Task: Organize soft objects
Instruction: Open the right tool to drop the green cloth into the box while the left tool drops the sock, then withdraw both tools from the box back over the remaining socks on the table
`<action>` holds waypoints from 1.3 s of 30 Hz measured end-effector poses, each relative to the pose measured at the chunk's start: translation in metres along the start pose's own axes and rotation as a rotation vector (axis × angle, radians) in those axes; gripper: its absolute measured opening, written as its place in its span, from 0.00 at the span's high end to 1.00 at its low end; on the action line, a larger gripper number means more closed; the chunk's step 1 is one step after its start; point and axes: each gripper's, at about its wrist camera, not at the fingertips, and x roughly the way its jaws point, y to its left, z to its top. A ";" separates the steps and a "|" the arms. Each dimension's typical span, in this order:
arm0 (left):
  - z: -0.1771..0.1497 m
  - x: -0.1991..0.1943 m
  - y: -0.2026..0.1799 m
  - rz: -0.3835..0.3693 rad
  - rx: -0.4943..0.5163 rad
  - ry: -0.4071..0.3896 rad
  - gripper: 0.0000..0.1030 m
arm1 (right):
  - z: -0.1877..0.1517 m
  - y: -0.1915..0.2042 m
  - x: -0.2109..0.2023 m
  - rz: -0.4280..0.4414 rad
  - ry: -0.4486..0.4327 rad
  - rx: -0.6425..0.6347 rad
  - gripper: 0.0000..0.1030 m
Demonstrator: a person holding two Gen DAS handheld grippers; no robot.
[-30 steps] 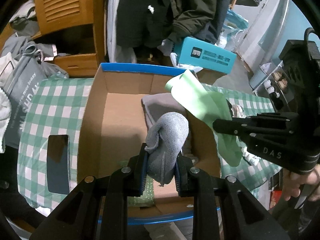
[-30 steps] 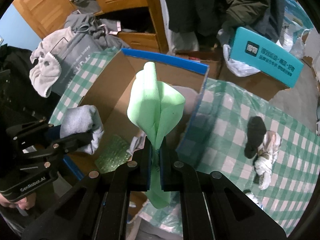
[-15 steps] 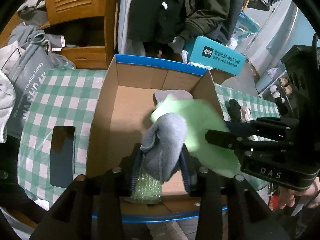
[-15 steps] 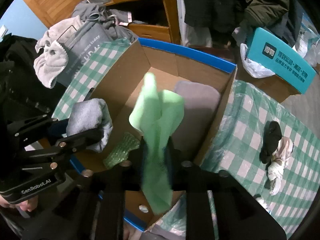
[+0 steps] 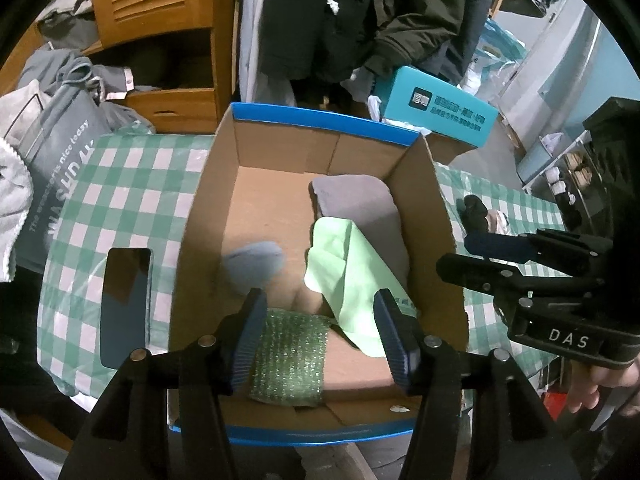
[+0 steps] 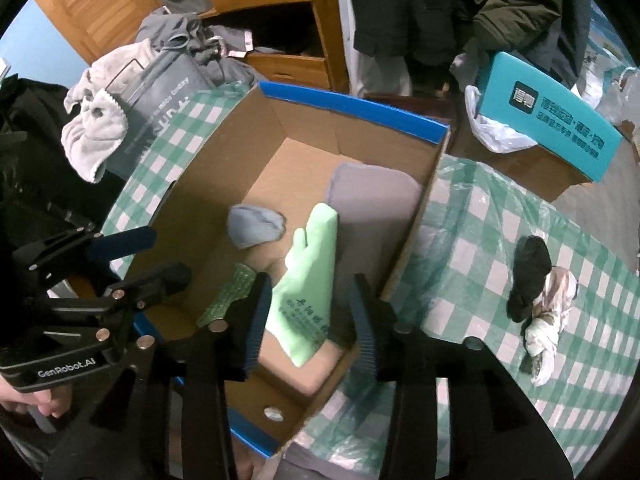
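A cardboard box (image 5: 200,216) (image 6: 416,216) with blue edges stands on a green checked tablecloth. Inside lie a grey-blue rolled cloth (image 5: 254,266) (image 6: 254,226), a light green cloth (image 5: 352,276) (image 6: 312,280), a folded grey cloth (image 5: 360,208) (image 6: 372,196) and a green bubble-wrap piece (image 5: 290,354) (image 6: 228,298). My left gripper (image 5: 320,332) is open and empty above the box's near side. My right gripper (image 6: 308,320) is open and empty above the green cloth; it also shows in the left wrist view (image 5: 500,256).
A black sock and a pale crumpled cloth (image 6: 540,292) lie on the tablecloth right of the box. A dark phone (image 5: 126,306) lies left of it. A grey bag (image 5: 60,168) with a towel, a teal box (image 5: 440,112) and wooden furniture stand behind.
Both grippers opened. The grey-blue cloth dropped from the left gripper and the green cloth from the right gripper into the box.
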 end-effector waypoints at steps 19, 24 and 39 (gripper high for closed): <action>0.000 0.010 -0.054 -0.028 0.078 0.036 0.44 | -0.030 -0.057 -0.025 -0.037 -0.025 0.080 0.46; 0.001 0.013 -0.069 -0.039 0.096 0.047 0.44 | -0.044 -0.080 -0.035 -0.041 -0.034 0.114 0.42; -0.002 0.025 -0.130 -0.104 0.167 0.090 0.42 | -0.081 -0.141 -0.070 -0.106 -0.058 0.205 0.39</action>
